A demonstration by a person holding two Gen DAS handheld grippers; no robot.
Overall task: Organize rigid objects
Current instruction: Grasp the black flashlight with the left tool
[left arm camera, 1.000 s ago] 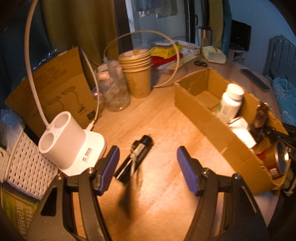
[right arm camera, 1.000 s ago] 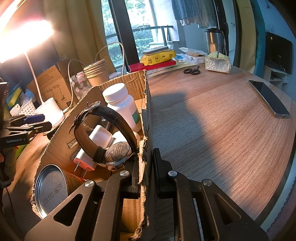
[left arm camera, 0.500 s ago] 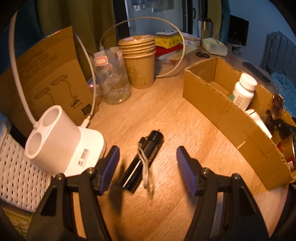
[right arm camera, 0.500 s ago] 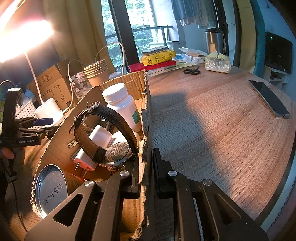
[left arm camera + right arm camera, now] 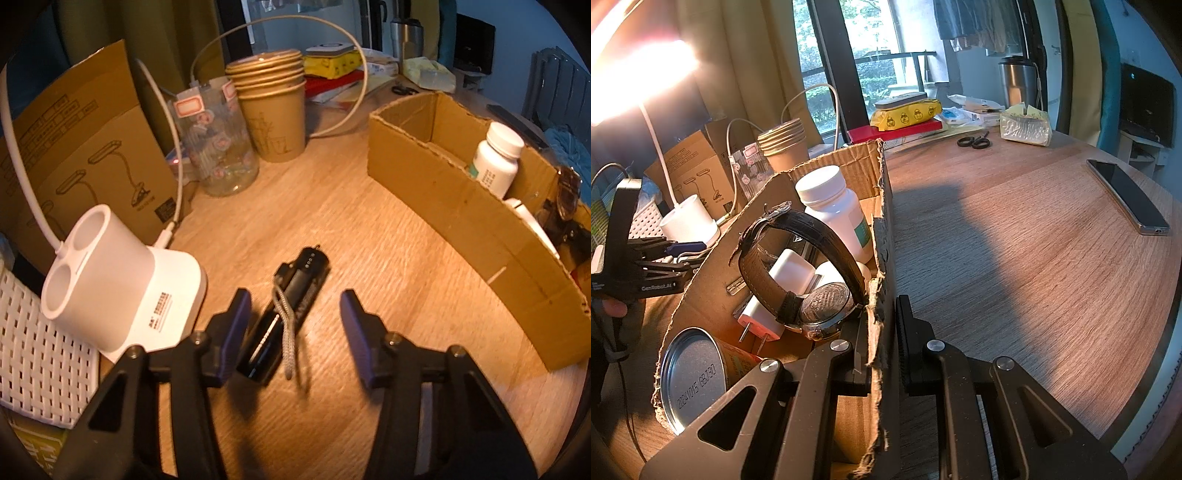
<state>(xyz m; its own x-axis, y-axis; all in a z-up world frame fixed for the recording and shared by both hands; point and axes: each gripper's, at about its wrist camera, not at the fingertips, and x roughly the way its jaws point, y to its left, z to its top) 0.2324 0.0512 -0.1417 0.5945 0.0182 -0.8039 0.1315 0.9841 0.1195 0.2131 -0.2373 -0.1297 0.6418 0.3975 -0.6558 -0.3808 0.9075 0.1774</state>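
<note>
Left wrist view: the left tool [image 5: 293, 325] hangs over the wood-grain desk [image 5: 369, 258], its blue-padded jaws part-way apart and just now closing in. A black cylindrical flashlight [image 5: 291, 295] with a grey woven lanyard lies on the desk between the pads; the left pad is just beside it, and no pad presses on it. Left of it stands a smooth white plastic lamp base [image 5: 110, 284] with two round wells and a small red-printed label too small to read. Behind it leans a brown cardboard sheet [image 5: 85, 155] printed with line drawings of lamps. Further back are a clear jar [image 5: 218, 147] covered in stickers and a stack of kraft paper cups [image 5: 275, 110]. At the right is the open cardboard box [image 5: 443, 192], corrugated and ragged at the rim, holding a white pill bottle [image 5: 496, 158].

Right wrist view: the right tool [image 5: 882, 354] is clamped on the box's [image 5: 882, 229] torn near wall, one black jaw inside and one outside. Inside the box are the pill bottle [image 5: 834, 210], a watch [image 5: 812, 273] with a dark leather strap and engraved steel back, a white plug adapter [image 5: 775, 295], and a tin can [image 5: 694, 376] whose base is stamped "20241015 CBJ30". The left tool's [image 5: 687, 251] black body reads "GenRobot.AI". A phone [image 5: 1126, 195] lies flat on the desk, well apart from the box.
</note>
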